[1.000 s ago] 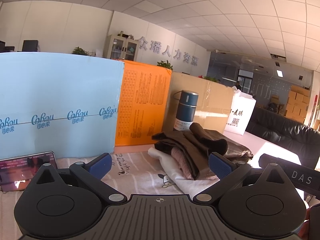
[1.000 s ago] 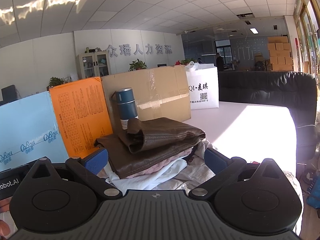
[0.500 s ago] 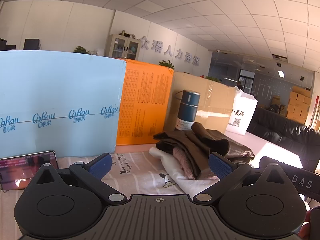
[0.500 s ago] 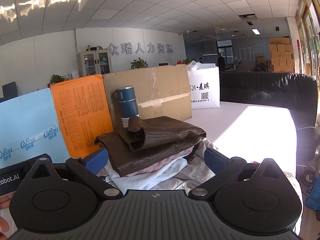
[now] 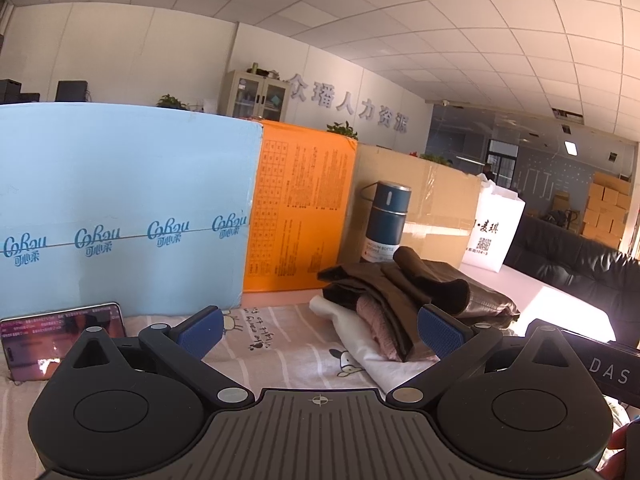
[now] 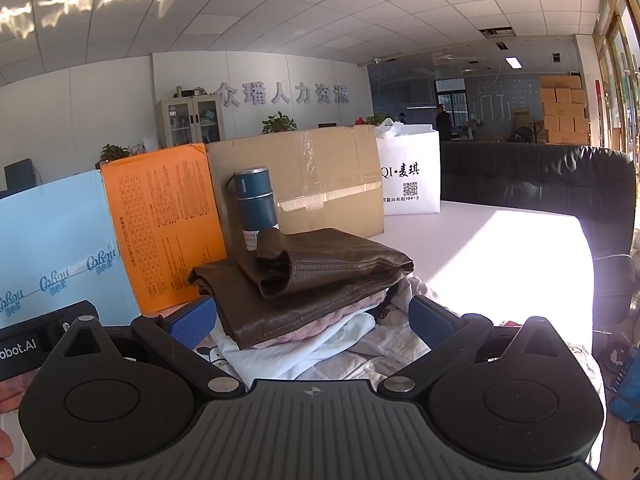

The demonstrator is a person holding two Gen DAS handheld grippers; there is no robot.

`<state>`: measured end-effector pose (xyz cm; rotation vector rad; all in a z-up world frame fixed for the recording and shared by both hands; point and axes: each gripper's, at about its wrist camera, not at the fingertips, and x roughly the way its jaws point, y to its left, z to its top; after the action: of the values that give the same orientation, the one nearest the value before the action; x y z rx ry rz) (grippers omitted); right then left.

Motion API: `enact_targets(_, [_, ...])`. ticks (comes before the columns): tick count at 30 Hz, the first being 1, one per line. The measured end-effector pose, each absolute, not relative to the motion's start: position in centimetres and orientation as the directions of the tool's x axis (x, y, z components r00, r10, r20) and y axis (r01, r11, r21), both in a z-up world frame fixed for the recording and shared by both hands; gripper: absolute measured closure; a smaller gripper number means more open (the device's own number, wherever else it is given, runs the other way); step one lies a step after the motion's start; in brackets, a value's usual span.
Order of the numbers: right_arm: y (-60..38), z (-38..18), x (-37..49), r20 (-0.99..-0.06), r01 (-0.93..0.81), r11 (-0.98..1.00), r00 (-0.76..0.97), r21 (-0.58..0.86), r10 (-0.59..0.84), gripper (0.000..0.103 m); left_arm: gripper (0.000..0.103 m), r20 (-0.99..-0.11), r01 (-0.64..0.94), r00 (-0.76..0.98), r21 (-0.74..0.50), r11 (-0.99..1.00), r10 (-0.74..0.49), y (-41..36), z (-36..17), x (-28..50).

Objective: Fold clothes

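Observation:
A stack of folded clothes lies on the cloth-covered table: a brown leather garment [image 6: 320, 276] on top, a pink knit [image 6: 316, 326] under it and a white garment [image 6: 304, 350] at the bottom. In the left wrist view the stack [image 5: 404, 304] sits ahead and to the right. My left gripper [image 5: 320, 330] is open and empty, above the striped cloth [image 5: 272, 340]. My right gripper [image 6: 312, 318] is open and empty, just short of the stack's near edge.
A blue box [image 5: 120, 208], an orange box [image 5: 304, 216] and a cardboard box [image 6: 312, 180] stand along the back. A blue vacuum bottle [image 6: 256, 208] and a white bag [image 6: 410, 172] stand behind the stack. A phone [image 5: 60, 340] leans at the left. Black sofa [image 6: 540, 180] at the right.
Both grippers have drifted slightly, the views shifting a little. Both stay open and empty. The clothes stack has not moved.

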<state>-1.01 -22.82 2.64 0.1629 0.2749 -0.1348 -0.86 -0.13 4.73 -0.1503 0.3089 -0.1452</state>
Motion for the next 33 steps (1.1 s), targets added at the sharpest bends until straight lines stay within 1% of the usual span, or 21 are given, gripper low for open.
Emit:
enact_targets(9, [-22.7,2.5,-0.9,-0.290,0.150,0.980,0.951,0.134,-0.106,0.000,0.000,-0.301,0.115,0.940,-0.170,0.979,-0.163,0.0,4.7,-0.8])
enact_targets(17, [-22.7,2.2,-0.6,-0.300,0.150,0.979,0.948,0.137,-0.104,0.000,0.000,-0.301,0.077,0.947,-0.118,0.990,-0.109,-0.5,4.6,-0.6])
enact_targets(25, [-22.6,1.9,-0.2,-0.318,0.156,0.979,0.942,0.130,-0.108,0.000,0.000,-0.295,0.050,0.952,-0.129,0.990,-0.087,-0.1,4.6,-0.7])
enact_targets(33, [-22.6,1.7,0.1,-0.335,0.174,0.977,0.934,0.122,-0.124,0.000,0.000,-0.286,0.030,0.957,-0.100,0.995,-0.057,-0.2,4.6,-0.8])
